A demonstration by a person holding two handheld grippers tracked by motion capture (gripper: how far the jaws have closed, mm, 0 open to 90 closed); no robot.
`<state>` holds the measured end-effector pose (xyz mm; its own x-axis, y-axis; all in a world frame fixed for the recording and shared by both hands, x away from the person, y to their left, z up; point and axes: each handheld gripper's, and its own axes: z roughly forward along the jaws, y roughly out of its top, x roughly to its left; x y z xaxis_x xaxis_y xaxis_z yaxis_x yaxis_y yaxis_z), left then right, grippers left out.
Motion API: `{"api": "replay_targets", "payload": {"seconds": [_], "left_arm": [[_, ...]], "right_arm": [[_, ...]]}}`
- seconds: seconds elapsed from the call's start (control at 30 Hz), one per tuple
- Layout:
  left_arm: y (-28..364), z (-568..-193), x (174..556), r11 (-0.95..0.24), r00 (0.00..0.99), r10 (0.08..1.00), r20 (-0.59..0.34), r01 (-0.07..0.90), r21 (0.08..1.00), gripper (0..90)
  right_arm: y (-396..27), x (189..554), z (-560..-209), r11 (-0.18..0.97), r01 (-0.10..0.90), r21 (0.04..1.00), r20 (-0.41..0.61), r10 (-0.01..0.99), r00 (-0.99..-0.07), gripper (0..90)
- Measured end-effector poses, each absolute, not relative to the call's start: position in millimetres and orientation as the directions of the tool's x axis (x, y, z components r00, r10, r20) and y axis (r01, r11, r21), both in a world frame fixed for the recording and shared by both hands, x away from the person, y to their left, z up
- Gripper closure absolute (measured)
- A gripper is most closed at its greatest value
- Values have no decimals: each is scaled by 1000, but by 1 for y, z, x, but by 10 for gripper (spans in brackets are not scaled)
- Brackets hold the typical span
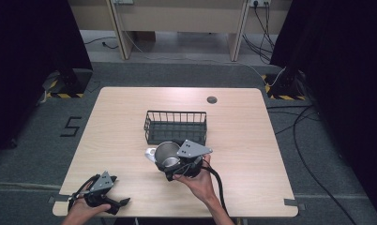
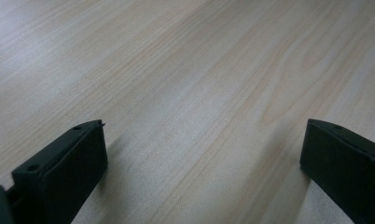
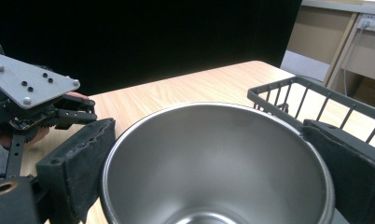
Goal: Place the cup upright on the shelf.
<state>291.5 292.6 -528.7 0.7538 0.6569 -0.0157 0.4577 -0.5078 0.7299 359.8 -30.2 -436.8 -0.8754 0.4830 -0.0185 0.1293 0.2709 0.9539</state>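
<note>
A shiny steel cup hangs tilted just in front of the black wire basket, near the table's middle. My right gripper is shut on it, one jaw pressed against each side of the rim. In the right gripper view the cup opens toward the camera and looks empty, with the basket right behind it. Something pale shows at the cup's left side; I cannot tell what it is. My left gripper rests open at the table's front left corner, its jaws wide apart over bare wood.
A small dark round disc is set in the table near the far edge. The basket holds nothing that I can see. Black curtains flank the table, and cables lie on the floor at the right.
</note>
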Motion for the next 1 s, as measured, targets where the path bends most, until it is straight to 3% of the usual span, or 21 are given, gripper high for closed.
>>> {"api": "replay_targets", "payload": {"seconds": [1.0], "left_arm": [[292, -529, 292, -504, 753, 658, -18, 458, 733, 0]], "right_arm": [[-36, 404, -382, 210, 124, 970, 0, 508, -861, 62]]}}
